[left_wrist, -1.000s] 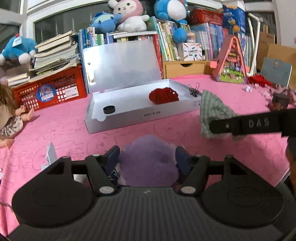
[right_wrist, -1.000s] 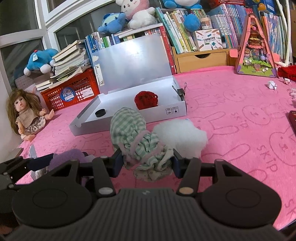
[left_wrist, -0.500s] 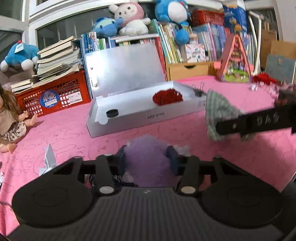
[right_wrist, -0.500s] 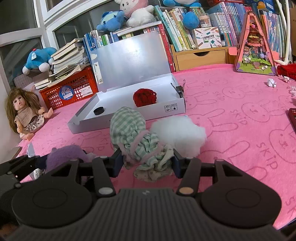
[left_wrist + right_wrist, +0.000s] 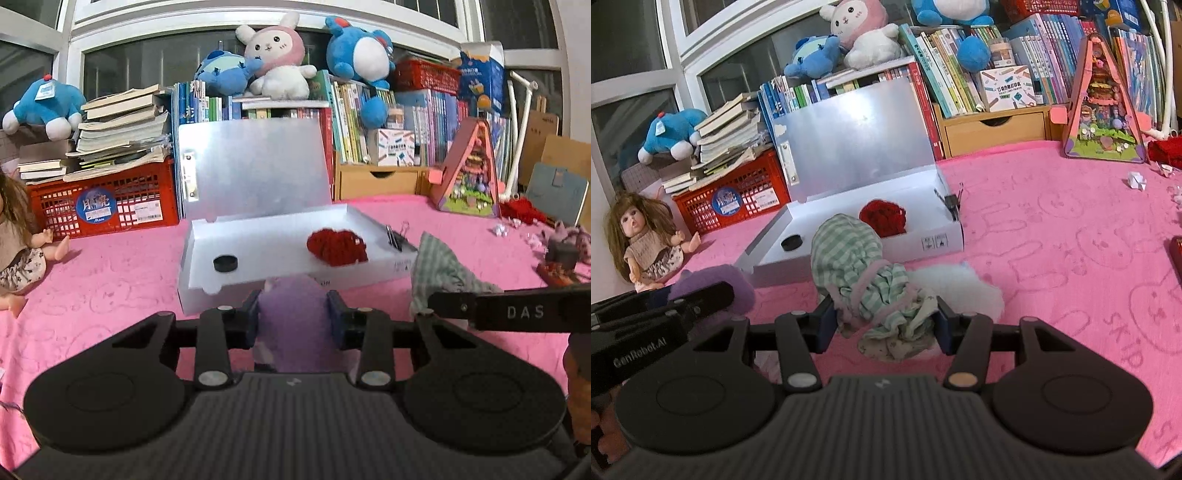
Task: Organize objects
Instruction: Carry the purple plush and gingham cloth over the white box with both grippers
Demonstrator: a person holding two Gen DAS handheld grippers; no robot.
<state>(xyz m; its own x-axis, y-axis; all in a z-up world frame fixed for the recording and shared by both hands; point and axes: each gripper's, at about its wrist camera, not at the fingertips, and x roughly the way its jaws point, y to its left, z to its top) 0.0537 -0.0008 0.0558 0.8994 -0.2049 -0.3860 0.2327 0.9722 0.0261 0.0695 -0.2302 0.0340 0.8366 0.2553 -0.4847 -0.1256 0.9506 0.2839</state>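
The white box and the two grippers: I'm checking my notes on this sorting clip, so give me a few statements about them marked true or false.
1. The white box has its lid up. True.
2. A red yarn ball lies inside the box. True.
3. The black puck lies on the pink cloth outside the box. False: it is inside the box, at the end away from the yarn ball.
4. The left gripper has a purple pompom between its jaws. True; the jaws are closing on it.
5. The right gripper is empty. False: its jaws hold a green checked cloth.
6. The white pompom is in the box. False: it lies on the pink cloth.
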